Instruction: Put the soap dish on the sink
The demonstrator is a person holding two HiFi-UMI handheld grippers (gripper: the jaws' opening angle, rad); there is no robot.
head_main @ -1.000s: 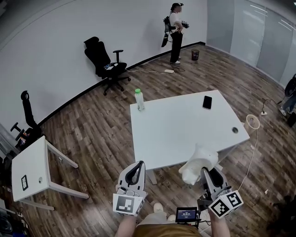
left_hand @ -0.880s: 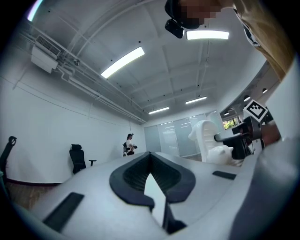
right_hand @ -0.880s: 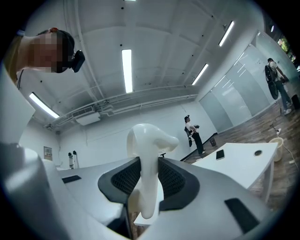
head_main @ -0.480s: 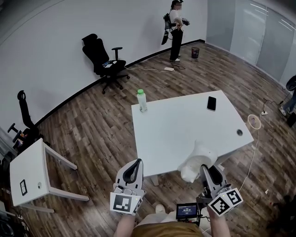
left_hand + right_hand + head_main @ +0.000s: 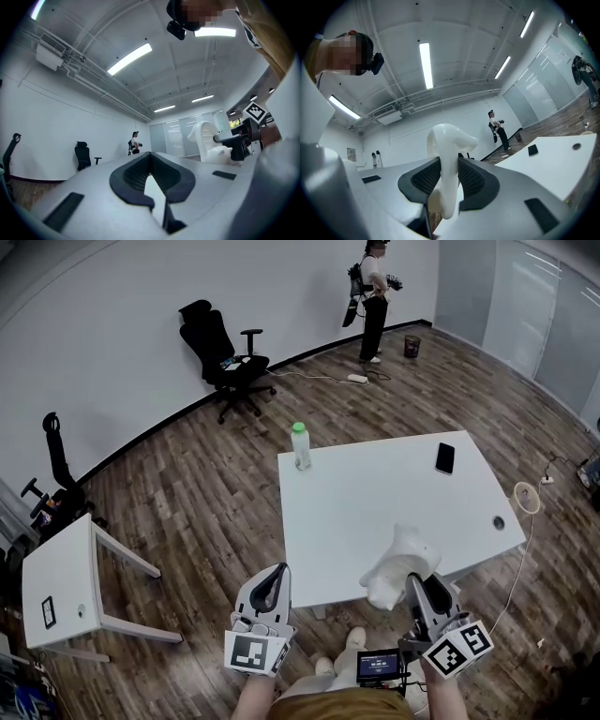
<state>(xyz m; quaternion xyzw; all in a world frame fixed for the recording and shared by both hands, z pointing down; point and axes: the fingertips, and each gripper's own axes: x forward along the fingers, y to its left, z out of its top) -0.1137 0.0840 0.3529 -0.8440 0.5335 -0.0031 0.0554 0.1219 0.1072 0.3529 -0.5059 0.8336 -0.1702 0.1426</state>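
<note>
Smooth, glossy white soap dish (image 5: 401, 563) against the textured black pads (image 5: 472, 180) of the right claw (image 5: 417, 585), its body matt grey plastic. The bench (image 5: 366, 493) top is smooth matt white. The floor (image 5: 187, 474) is dark wood planking with a soft sheen.

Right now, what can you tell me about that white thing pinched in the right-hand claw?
The soap dish is a smooth, glossy white piece that looks like plastic or ceramic, with a rounded, curved top and a narrower part below. The right claw holds it roughly upright, its two dark pads closed on the narrower part. From the head view, it shows against the near edge of the white table. Nothing else visibly touches it.
</note>
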